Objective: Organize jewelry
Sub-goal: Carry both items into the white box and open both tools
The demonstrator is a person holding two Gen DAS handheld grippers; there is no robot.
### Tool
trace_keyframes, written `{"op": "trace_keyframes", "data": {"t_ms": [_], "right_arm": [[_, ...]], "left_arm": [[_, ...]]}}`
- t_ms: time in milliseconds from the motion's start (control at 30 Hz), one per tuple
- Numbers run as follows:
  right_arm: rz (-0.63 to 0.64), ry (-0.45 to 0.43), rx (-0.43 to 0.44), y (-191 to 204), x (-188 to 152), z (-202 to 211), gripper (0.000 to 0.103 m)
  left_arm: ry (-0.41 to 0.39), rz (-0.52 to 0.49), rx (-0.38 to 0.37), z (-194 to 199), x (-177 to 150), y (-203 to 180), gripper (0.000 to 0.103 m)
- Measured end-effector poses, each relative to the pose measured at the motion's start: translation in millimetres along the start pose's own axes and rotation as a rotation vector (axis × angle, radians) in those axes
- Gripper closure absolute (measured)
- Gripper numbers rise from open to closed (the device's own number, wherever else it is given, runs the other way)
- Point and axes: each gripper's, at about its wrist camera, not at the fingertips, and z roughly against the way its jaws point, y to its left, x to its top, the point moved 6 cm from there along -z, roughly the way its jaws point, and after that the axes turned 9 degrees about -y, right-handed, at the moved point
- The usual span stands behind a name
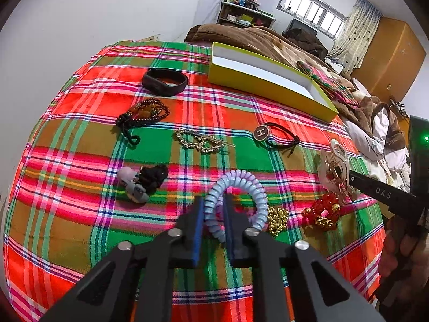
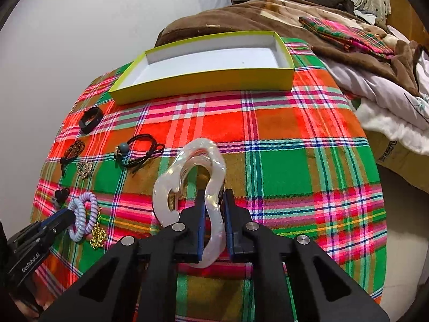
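A pale blue spiral hair tie (image 1: 236,204) sits at 6 o'clock on the plaid cloth, pinched by its near coils. A translucent pearly claw clip (image 2: 193,187) stands tilted at 4 o'clock, clamped by one arm. The empty yellow box (image 1: 268,91) with white inside lies at 1 o'clock.

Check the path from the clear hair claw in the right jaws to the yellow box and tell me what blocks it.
Nothing visible blocks it. The right gripper is shut on the clear plastic hair claw, and only bare plaid cloth lies between it and the shallow yellow box. The black hair tie lies off to the left, outside that line.
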Motion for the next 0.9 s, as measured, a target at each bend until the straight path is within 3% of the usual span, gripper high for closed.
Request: {"op": "trace_keyframes", "data": {"t_ms": [367, 900], "right_arm": [[0.024, -0.029, 0.010, 0.3, -0.4, 13.2, 0.091], [0.072, -0.115, 0.032, 8.9, 13.9, 51.9, 0.091]], "left_arm": [[-0.054, 0.015, -0.035, 17.5, 5.3, -3.2, 0.093], [-0.136, -0.042, -0.059, 45.0, 34.1, -26.4, 0.093]]}}
